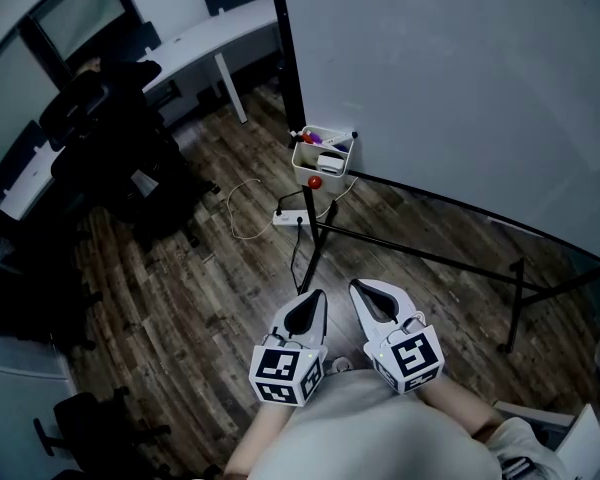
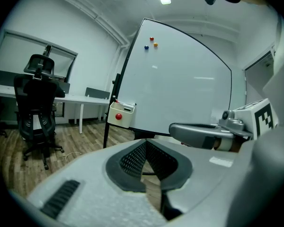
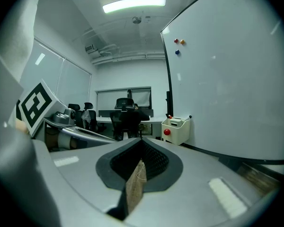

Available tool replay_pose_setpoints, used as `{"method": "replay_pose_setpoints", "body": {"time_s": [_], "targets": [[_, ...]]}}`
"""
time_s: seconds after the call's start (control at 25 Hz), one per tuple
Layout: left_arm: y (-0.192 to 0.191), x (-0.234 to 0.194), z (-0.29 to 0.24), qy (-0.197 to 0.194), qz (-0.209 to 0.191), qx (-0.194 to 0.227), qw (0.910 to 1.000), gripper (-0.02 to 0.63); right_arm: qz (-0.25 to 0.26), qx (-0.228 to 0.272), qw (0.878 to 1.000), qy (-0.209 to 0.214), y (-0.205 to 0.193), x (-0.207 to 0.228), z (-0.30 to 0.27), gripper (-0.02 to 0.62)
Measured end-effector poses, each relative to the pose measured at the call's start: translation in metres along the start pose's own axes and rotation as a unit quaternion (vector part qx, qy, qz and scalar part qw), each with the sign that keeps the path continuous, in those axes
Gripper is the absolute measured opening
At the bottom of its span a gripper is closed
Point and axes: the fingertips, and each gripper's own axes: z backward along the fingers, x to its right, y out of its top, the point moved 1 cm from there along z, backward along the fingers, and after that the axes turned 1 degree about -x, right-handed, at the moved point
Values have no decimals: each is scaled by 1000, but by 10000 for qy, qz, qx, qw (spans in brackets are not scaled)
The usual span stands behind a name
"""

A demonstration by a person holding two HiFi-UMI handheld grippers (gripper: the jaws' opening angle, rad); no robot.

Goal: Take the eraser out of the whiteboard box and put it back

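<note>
A white box hangs at the lower left corner of the whiteboard, with a red round magnet on its front. Inside it lie a pale oblong thing, probably the eraser, and some markers. Both grippers are well short of the box, held side by side over the wooden floor. The left gripper and the right gripper are shut with nothing in them. The box appears ahead in the left gripper view, beyond the left gripper. It also shows in the right gripper view, past the right gripper.
The whiteboard's black stand legs spread over the floor between me and the box. A power strip with cables lies below the box. Black office chairs and a white desk stand to the left. Three small magnets stick high on the board.
</note>
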Motion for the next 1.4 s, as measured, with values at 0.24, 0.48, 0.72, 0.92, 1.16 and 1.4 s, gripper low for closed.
{"method": "replay_pose_setpoints", "body": {"time_s": [0.24,0.48,0.72,0.92,1.16,1.4], "targets": [[4,-6,-9,-66,12,-8,10000,2,-17,-12,10000,-95,1,5,-5,2],[11,-9,-19,-129,19,11,9999,2,-41,13,9997,-247,5,16,-9,2],[19,-14,-33,-125,43,32,9999,2,69,46,9995,-312,14,32,-19,2],[28,-23,-50,-47,26,71,10000,2,160,83,9996,-218,21,45,-33,2],[42,-34,-75,30,5,103,9999,2,231,64,9997,-87,27,66,-55,3],[55,-41,-97,40,-36,131,9999,2,235,90,9997,-49,37,84,-76,3]]}}
